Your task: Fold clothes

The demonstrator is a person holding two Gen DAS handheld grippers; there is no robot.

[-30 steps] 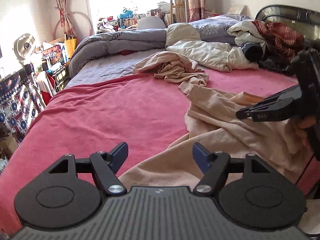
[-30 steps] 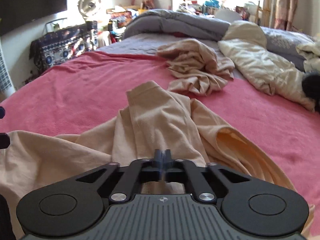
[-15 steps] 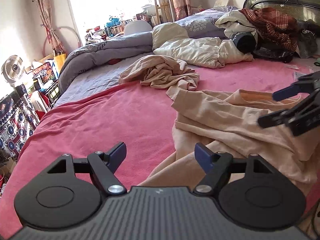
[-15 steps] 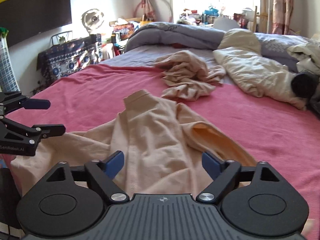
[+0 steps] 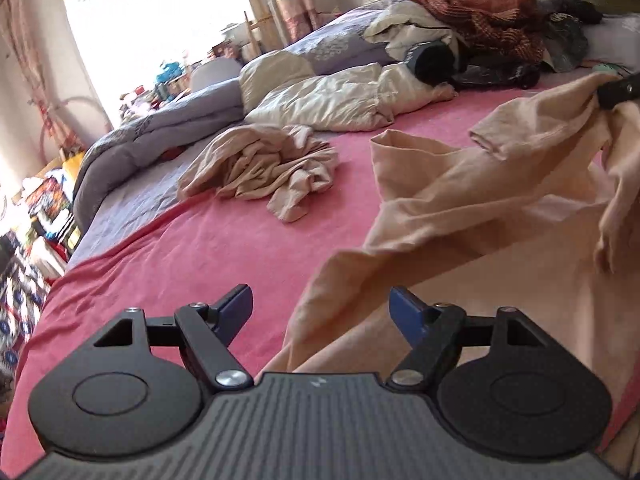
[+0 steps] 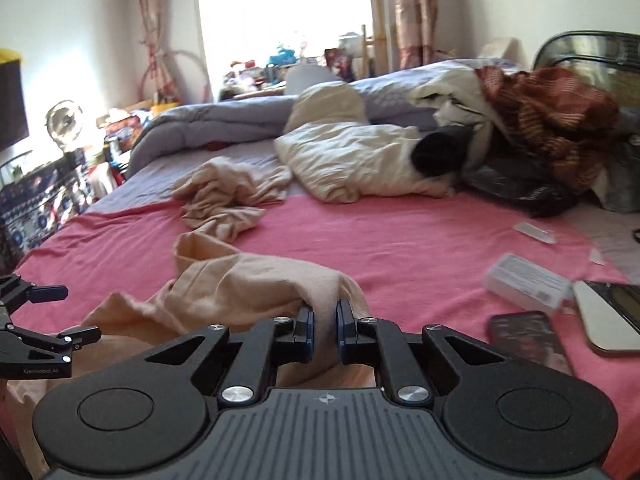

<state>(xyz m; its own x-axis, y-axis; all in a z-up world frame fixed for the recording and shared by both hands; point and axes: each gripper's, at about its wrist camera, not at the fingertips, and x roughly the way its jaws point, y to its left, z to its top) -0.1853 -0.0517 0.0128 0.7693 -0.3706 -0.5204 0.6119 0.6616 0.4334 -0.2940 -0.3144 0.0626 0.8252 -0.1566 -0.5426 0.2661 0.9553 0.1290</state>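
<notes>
Lying rumpled across the near part of the pink bed sheet (image 6: 420, 248), the beige garment (image 5: 460, 208) is not flat: one portion is lifted off the bed, and its folded-over edges hang loose. The right hand-held gripper (image 6: 325, 322) has its fingers drawn nearly together with a bunch of that fabric pinched between the blue pads, the cloth draping away to the left. The left hand-held gripper (image 5: 322, 312) stands wide apart and holds nothing; the garment's lower edge passes just under and beyond its gap.

Judgement on the step in hand: the garment appears to be being lifted and spread for folding. To do this well, the free gripper should take a matching edge or corner, not a mid-panel bunch, so that the cloth hangs square and can be laid flat without twist. The present grip holds a thick wad, which may slip or carry creases.

Room for moving: open pink sheet lies left and beyond the garment. A second crumpled beige garment (image 6: 230, 196) lies farther off, well apart. To the right, two phones (image 6: 528, 340) and a small clear box (image 6: 526, 280) lie near the working area and could be swept. Cream bedding (image 6: 360, 160) bounds the far side.
</notes>
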